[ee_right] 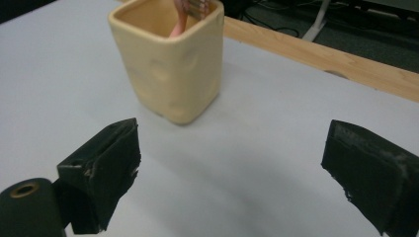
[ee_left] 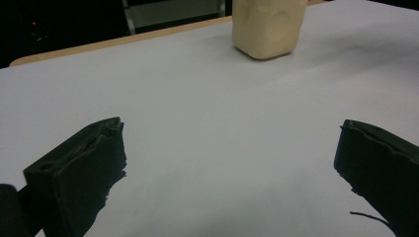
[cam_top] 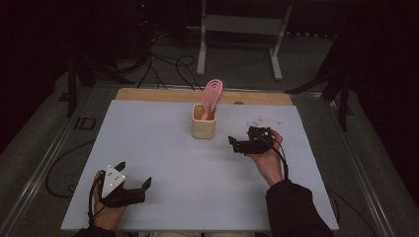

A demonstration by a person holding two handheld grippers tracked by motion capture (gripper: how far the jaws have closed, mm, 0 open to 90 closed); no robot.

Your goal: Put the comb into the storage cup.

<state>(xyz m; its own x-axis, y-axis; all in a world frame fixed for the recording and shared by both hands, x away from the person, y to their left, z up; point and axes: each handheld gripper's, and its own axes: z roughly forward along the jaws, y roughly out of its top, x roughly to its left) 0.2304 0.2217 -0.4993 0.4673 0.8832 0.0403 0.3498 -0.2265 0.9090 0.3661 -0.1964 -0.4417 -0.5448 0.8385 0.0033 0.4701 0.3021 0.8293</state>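
From my seat the tabletop [cam_top: 163, 148] lies bare across the left and centre of the high view, so either hand can sweep there freely. The one thing standing in the way is the cup [cam_top: 204, 127] at upper centre, with the brush [cam_top: 211, 96] rising above its rim. The right gripper [cam_top: 238, 143] sits near the cup's right side, bare sheet between them. My left gripper [cam_top: 133, 174], lower left, has open surface ahead.
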